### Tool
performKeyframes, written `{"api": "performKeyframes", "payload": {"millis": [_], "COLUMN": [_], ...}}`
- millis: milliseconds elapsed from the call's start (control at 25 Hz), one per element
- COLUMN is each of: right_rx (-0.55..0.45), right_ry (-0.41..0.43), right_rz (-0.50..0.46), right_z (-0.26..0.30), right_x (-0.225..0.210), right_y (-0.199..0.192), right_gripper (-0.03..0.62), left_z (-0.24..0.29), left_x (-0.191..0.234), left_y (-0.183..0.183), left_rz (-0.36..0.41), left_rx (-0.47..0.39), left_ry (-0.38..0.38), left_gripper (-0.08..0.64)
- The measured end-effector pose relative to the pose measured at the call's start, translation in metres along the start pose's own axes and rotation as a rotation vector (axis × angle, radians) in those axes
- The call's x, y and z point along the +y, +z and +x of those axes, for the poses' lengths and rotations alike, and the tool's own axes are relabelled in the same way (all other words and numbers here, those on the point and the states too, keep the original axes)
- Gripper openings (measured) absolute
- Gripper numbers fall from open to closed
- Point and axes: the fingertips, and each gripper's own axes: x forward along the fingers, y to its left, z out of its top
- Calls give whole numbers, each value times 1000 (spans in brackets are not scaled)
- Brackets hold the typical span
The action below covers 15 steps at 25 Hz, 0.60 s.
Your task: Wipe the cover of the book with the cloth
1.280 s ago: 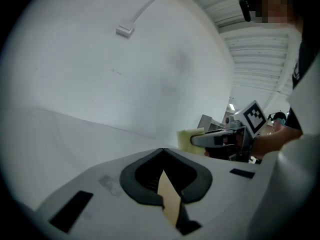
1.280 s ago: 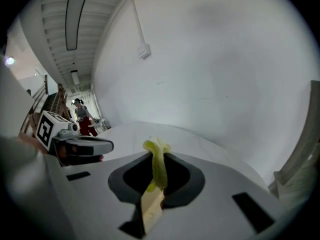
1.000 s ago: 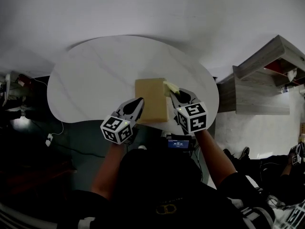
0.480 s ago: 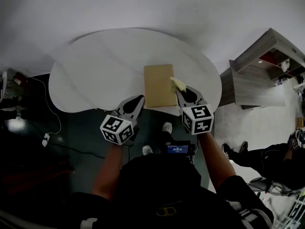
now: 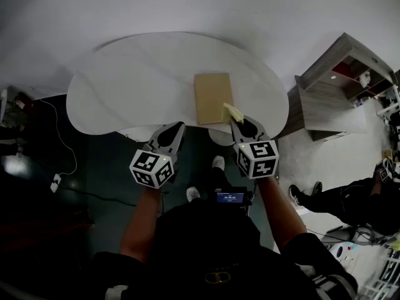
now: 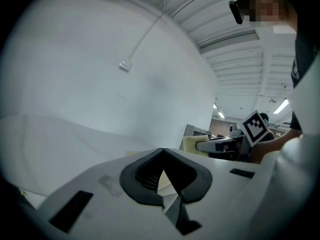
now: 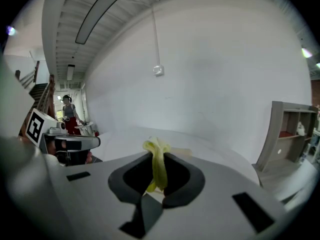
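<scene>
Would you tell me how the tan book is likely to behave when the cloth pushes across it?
The book lies flat on the smooth white table, so it probably won't tip but may slide, as nothing steadies it. Its cover looks flat, so it is likely stiff and won't buckle. The cloth pinched in the right gripper folds limply, so it should press softly.

This looks like an open office or lab workroom. A white oval desk (image 5: 125, 92) stands by a plain wall, with a grey open shelf unit (image 5: 337, 86) at 2 o'clock and a cable (image 5: 65, 161) trailing over the floor at 9 o'clock. The right gripper view shows a ribbed ceiling (image 7: 65, 34) with a strip light (image 7: 100, 9), and a staircase (image 7: 42, 91) at 9 o'clock.
</scene>
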Motion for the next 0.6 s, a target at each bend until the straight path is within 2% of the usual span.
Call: {"api": "performKeyframes", "payload": {"millis": [600], "right_rx": [-29], "right_ry": [-41], "right_rz": [-11], "right_z": [-21], "right_x": [24], "right_y": [3], "right_gripper": [87], "left_z": [-28], "left_x": [-3], "left_y": [2], "left_rz": [84], "left_rx": [0], "left_ry": [31], "left_gripper": [9]}}
